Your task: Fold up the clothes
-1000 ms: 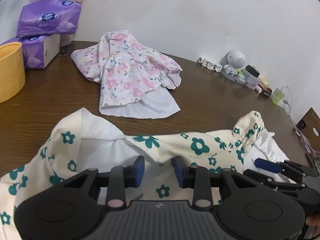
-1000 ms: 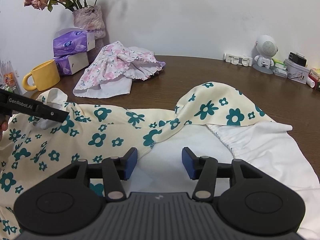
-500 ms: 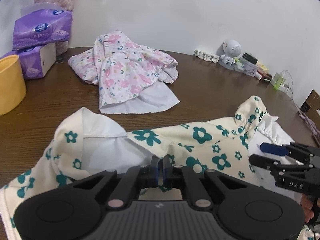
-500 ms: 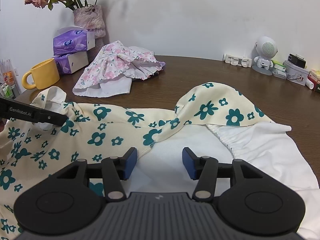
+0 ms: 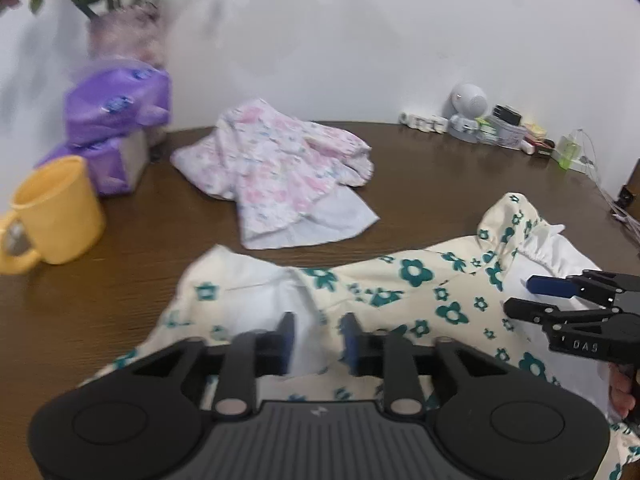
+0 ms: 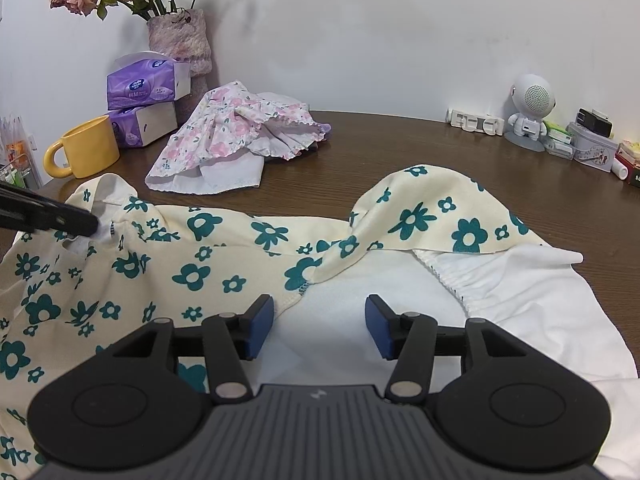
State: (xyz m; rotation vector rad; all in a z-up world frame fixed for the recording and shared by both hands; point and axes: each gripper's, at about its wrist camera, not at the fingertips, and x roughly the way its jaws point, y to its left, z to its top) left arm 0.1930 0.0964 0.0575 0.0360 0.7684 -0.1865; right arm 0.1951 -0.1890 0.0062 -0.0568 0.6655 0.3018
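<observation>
brown table; left gripper blurred, just reopened over cream garment; right gripper spread.

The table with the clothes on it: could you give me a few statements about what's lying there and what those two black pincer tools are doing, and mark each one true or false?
1. A yellow mug stands near the purple tissue packs. True.
2. The pink flowered garment lies on top of the cream garment with green flowers. False: the two lie apart, with bare table between them.
3. The right gripper is clamped shut on cloth. False: its jaws stand apart over the white lining, pinching nothing.
4. The left gripper has just been opening its jaws, with cloth showing between them. True.
5. The vase of flowers has tipped over. False: it stands upright by the wall.
</observation>
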